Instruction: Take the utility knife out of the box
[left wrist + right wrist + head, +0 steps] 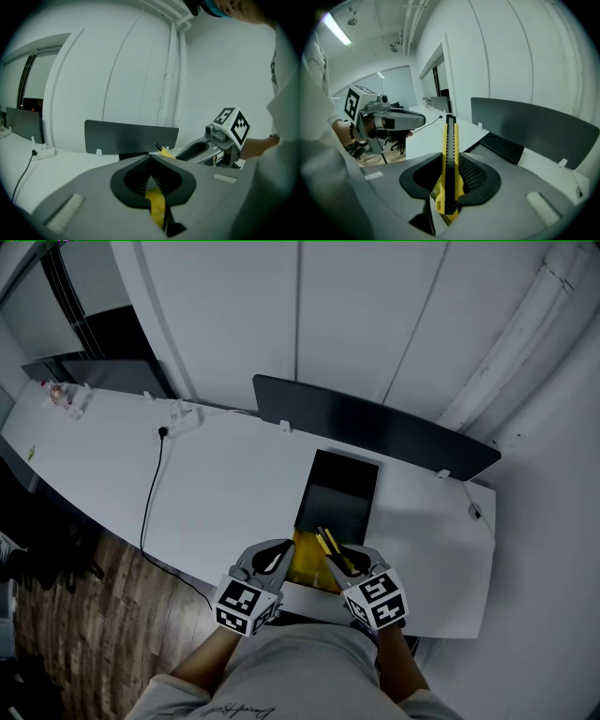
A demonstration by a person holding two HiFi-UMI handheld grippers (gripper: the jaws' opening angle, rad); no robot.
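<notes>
Right claw [450, 164]: I have it pinching the utility knife [450, 154] low on the handle, with a pad on each flat side.
Left claw [151, 161]: pressed together on a thin edge of the yellow box [157, 206].
Knife position: lower centre of the head view, just right of the box. It stands up out of the right claw with its tip toward the black tray [339, 488]. I cannot tell whether its tail is clear of the box.
Handling: I judge it light, stiff and smooth enough to slip.
Hold point: mid-handle, clear of the slider and the blade end.
Box: probably thin card, easily crushed.
</notes>
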